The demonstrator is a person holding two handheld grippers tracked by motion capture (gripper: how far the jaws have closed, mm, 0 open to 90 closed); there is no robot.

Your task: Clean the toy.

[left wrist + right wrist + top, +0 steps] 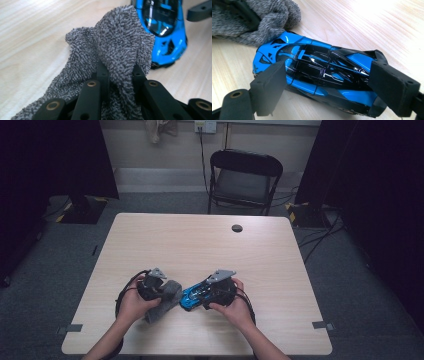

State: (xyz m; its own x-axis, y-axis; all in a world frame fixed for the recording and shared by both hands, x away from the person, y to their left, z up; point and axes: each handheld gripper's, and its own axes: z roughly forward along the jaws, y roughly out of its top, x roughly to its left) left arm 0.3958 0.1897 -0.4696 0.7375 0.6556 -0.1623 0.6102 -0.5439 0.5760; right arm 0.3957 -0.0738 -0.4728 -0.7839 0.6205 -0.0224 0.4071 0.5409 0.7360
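- Cloth of grey fuzzy terry (117, 42) sits pinched between the left gripper (119, 72)'s narrow jaws, touching the car's nose.
- The glossy blue-and-black toy car (317, 75) lies on the pale wooden table (210, 240), the right gripper (327, 85)'s wide jaws holding it.

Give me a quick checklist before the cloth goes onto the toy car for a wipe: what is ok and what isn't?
1. Left gripper shut on the grey cloth: ok, a fold is pinched between its jaws.
2. Right gripper holding the blue toy car: ok, its pads stand at both ends of the car.
3. Car resting on the table: ok in the right gripper view.
4. Cloth touching the car: cannot tell; it lies right beside the car's front.
5. Car's wheels down: ok, roof faces up.
6. Pads pressing firmly on the car: cannot tell.
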